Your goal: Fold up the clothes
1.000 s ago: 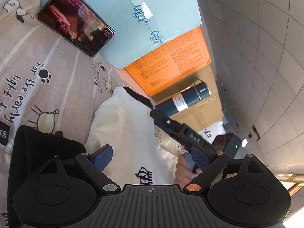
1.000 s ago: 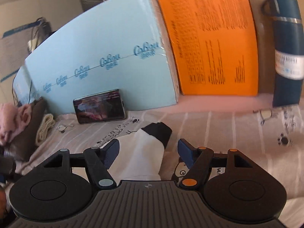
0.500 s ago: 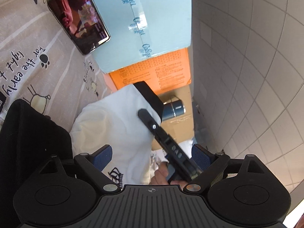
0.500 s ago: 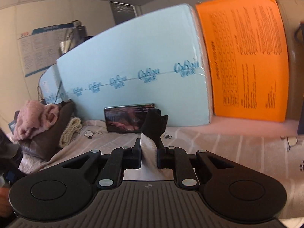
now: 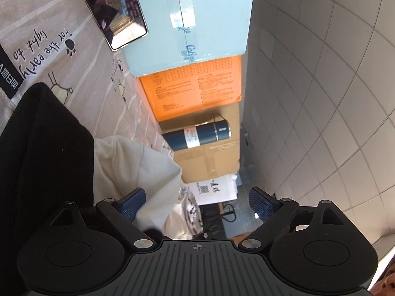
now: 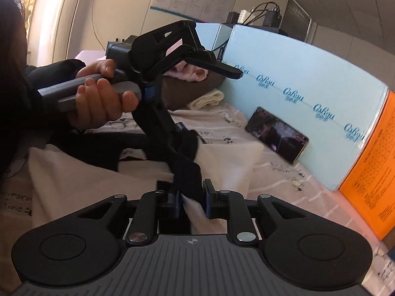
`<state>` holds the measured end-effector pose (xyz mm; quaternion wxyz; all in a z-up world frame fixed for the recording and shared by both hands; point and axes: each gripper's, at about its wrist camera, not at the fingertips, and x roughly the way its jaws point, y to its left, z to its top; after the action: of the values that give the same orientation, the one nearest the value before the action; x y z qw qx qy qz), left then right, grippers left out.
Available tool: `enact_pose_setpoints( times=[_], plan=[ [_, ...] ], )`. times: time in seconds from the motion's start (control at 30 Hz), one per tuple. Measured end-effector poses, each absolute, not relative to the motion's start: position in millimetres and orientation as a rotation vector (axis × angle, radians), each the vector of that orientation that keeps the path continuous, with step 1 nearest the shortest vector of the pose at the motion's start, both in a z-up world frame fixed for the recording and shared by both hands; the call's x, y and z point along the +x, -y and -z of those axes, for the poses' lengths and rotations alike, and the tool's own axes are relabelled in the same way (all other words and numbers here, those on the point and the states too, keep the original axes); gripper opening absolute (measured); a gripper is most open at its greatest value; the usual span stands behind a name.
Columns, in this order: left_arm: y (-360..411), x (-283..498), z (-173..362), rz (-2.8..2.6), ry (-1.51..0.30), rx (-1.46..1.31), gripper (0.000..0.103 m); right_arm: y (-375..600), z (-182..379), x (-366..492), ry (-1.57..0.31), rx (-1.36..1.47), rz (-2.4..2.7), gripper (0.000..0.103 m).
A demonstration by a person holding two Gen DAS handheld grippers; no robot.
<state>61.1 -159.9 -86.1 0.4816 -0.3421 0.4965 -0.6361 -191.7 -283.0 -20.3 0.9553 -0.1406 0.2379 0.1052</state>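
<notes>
A: What is being changed?

B: The sleeve (image 6: 187, 172), lying flat a second ago, is being carried across the shirt (image 6: 229, 157) on the bed by the right gripper (image 6: 191, 198), its jaws easing while pressing the cuff.

A: And the left gripper (image 5: 197, 203)?

B: It is being held wide open, gripping nothing; a fold is being formed.

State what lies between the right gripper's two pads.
The black sleeve cuff lies there, with the right gripper pressing on it as its jaws are opening; the right wrist view shows this.

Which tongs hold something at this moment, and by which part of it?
The right tongs pinch the white garment by its black sleeve cuff, their jaws easing open. The left tongs stand open, gripping nothing.
</notes>
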Motion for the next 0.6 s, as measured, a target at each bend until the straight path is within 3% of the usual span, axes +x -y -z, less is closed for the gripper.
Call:
enact_pose_setpoints(
  times=[0.17,0.23,0.27,0.33,0.37,0.6],
  plan=[
    [164,51,83,1.546,-1.169,-0.700,0.091,305,10,-222,-0.472,-0.068,-0.131,0.056],
    [167,48,82,1.521,-1.156,-0.640,0.078,326,6,-239,-0.439,0.042,-0.001,0.065],
    [168,47,82,1.508,-1.149,-0.611,0.073,338,4,-246,-0.426,0.102,0.070,0.065],
    [172,44,83,1.469,-1.153,-0.534,0.045,369,0,-257,-0.402,0.258,0.252,0.065],
    [173,43,84,1.455,-1.156,-0.502,0.041,385,-1,-259,-0.408,0.331,0.341,0.065],
    [176,33,80,1.535,-1.160,-0.419,0.039,464,14,-254,-0.538,0.666,0.773,0.061]
  ],
)
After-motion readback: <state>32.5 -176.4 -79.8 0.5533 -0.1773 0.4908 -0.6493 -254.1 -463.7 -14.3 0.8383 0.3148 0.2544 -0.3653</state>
